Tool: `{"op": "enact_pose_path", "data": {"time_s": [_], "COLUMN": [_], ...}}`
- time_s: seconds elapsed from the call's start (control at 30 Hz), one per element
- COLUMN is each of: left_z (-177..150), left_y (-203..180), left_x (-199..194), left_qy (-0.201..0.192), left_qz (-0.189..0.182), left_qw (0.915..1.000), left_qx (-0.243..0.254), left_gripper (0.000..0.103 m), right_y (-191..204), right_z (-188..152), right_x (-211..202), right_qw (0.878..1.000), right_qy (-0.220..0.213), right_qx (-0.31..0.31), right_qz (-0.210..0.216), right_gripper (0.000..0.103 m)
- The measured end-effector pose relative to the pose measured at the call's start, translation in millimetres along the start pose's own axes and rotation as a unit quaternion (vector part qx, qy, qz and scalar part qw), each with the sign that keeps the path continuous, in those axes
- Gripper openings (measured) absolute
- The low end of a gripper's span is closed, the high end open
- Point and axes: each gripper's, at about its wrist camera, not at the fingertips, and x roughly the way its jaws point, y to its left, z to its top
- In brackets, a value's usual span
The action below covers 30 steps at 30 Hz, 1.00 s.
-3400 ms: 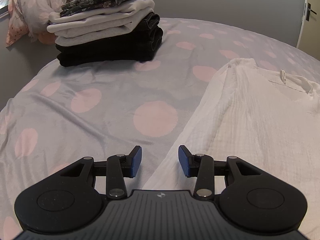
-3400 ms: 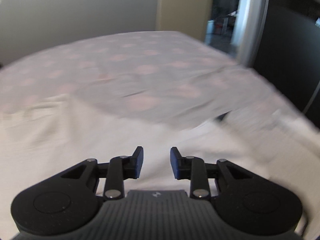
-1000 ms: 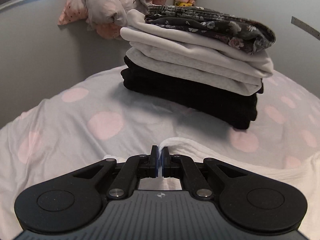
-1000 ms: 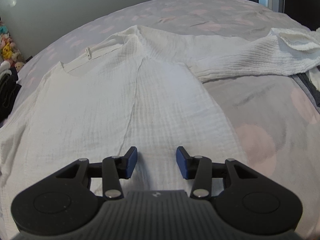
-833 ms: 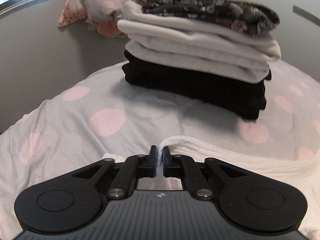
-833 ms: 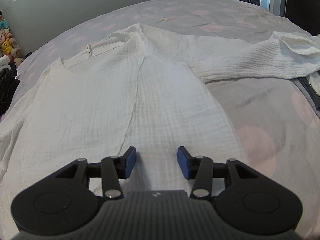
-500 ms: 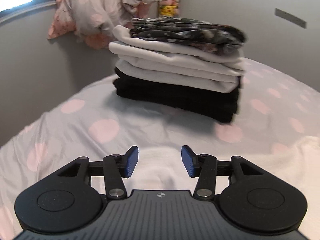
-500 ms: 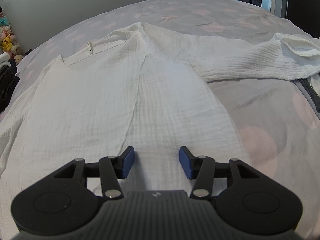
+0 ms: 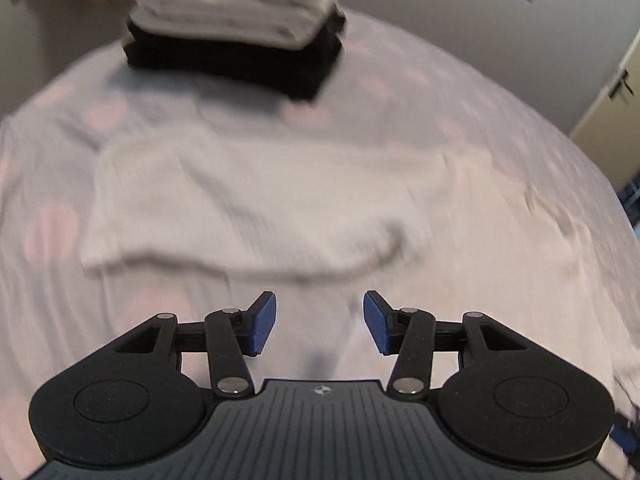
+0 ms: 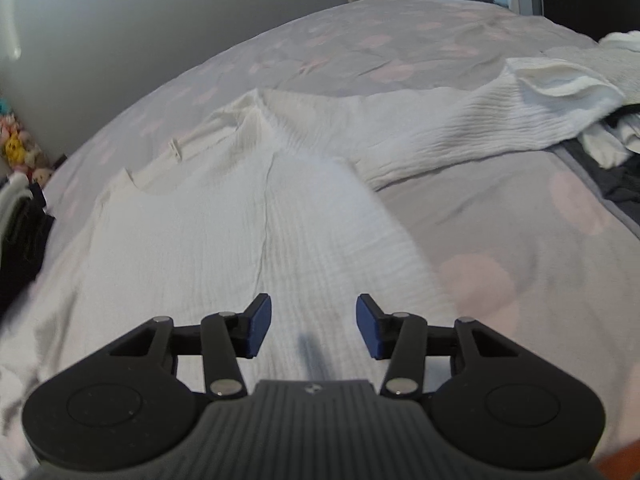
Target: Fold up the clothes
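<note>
A white crinkled shirt (image 10: pixel 224 232) lies flat on the spotted bed cover (image 10: pixel 500 216), collar toward the far side. Its right sleeve (image 10: pixel 460 132) stretches out to the right. In the blurred left wrist view the other sleeve (image 9: pixel 260 208) lies spread on the cover, beyond my left gripper (image 9: pixel 319 322), which is open and empty above the cloth. My right gripper (image 10: pixel 310 326) hovers over the shirt's body; its jaws are closing slightly with nothing between them.
A stack of folded clothes (image 9: pixel 236 28), black below and white above, stands on the bed beyond the left sleeve. Loose white and dark garments (image 10: pixel 612 148) lie at the bed's right edge. Plush toys (image 10: pixel 16 148) sit by the grey wall.
My left gripper let go of the white sleeve edge, opened, pulled back and tilted down. The right gripper rose a little over the shirt.
</note>
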Motion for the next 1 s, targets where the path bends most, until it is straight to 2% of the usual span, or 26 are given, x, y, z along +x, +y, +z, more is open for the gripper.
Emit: {"op": "enact_pose_path", "data": {"time_s": [0.13, 0.33, 0.5, 0.73, 0.83, 0.93, 1.0], "left_z": [-15.6, -37.6, -51.9, -61.2, -61.3, -61.3, -59.7], "left_y": [-14.4, -25.6, -23.2, -20.4, -18.1, -15.1, -13.9], "left_x": [-8.8, -15.2, -19.0, -10.1, -3.5, 4.9, 7.7], "left_qy": [0.023, 0.068, 0.107, 0.175, 0.204, 0.232, 0.233], "left_qz": [-0.012, -0.016, -0.006, -0.003, 0.007, 0.004, 0.012], "left_qw": [0.9993, 0.9953, 0.9899, 0.9791, 0.973, 0.9679, 0.9684], "left_qx": [0.027, 0.067, 0.092, 0.105, 0.107, 0.097, 0.088], "left_gripper": [0.057, 0.057, 0.057, 0.061, 0.061, 0.061, 0.06], "right_y": [-14.9, -44.6, -73.8, -97.1, -85.9, -70.9, -63.5], "right_z": [12.7, 21.1, 21.3, 17.6, 13.8, 9.4, 6.9], "right_x": [-23.1, -51.1, -59.7, -50.0, -39.6, -32.1, -24.3], "right_qw": [0.999, 0.993, 0.989, 0.989, 0.981, 0.973, 0.967], "right_qy": [0.025, 0.041, 0.08, 0.136, 0.181, 0.202, 0.216], "right_qx": [-0.019, -0.086, -0.093, -0.039, -0.066, -0.111, -0.132], "right_qz": [0.006, -0.069, -0.081, -0.038, -0.006, 0.001, 0.001], "right_gripper": [0.053, 0.054, 0.057, 0.055, 0.054, 0.054, 0.054]}}
